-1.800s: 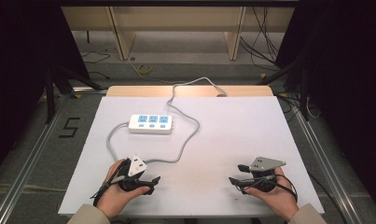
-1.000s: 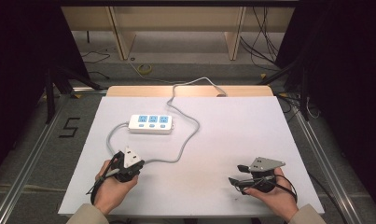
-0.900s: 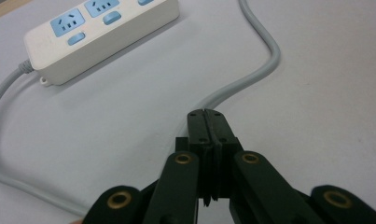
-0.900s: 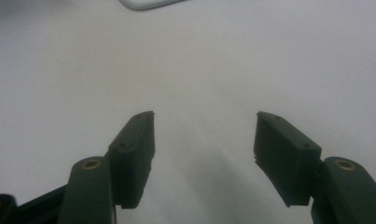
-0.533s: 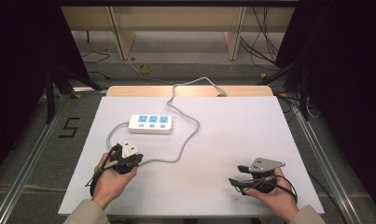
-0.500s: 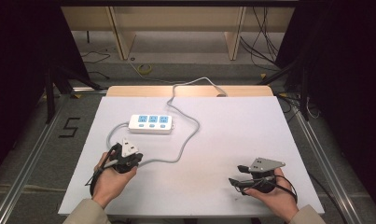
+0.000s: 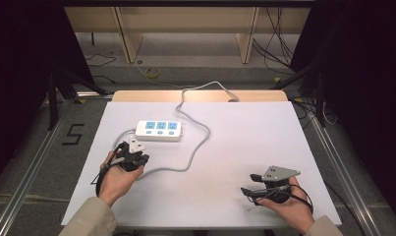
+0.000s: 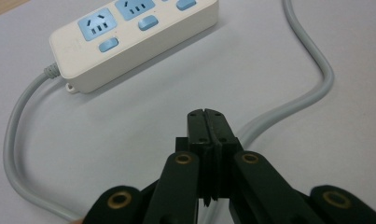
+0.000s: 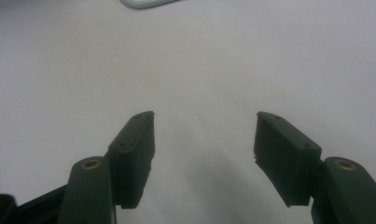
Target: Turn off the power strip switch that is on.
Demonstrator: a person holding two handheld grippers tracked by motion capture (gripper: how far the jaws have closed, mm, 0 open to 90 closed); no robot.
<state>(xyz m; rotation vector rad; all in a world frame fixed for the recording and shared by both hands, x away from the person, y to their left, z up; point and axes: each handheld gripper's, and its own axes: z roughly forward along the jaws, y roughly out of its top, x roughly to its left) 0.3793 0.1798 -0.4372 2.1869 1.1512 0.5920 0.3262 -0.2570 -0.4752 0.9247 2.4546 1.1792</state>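
A white power strip (image 7: 158, 130) with three blue sockets lies flat at the middle left of the white table (image 7: 244, 132). Its grey cable (image 7: 198, 142) loops across the table and runs off the far edge. My left gripper (image 7: 140, 158) sits just in front of the strip's left end, over the cable loop, and is shut on nothing. In the left gripper view the closed jaws (image 8: 206, 116) point at the strip (image 8: 129, 32), a short gap away, with the cable (image 8: 311, 88) curving to the right. My right gripper (image 7: 248, 183) rests near the front right, open and empty (image 9: 204, 126).
A wooden board (image 7: 200, 95) borders the table's far edge. Metal rails (image 7: 33, 162) run along both sides, and a floor mark "5" (image 7: 72, 133) lies to the left. Bare white tabletop surrounds the right gripper, with a bit of cable (image 9: 146, 3) far ahead.
My left gripper has moved away from the front edge toward the power strip and turned to face it. The right gripper has stayed put.
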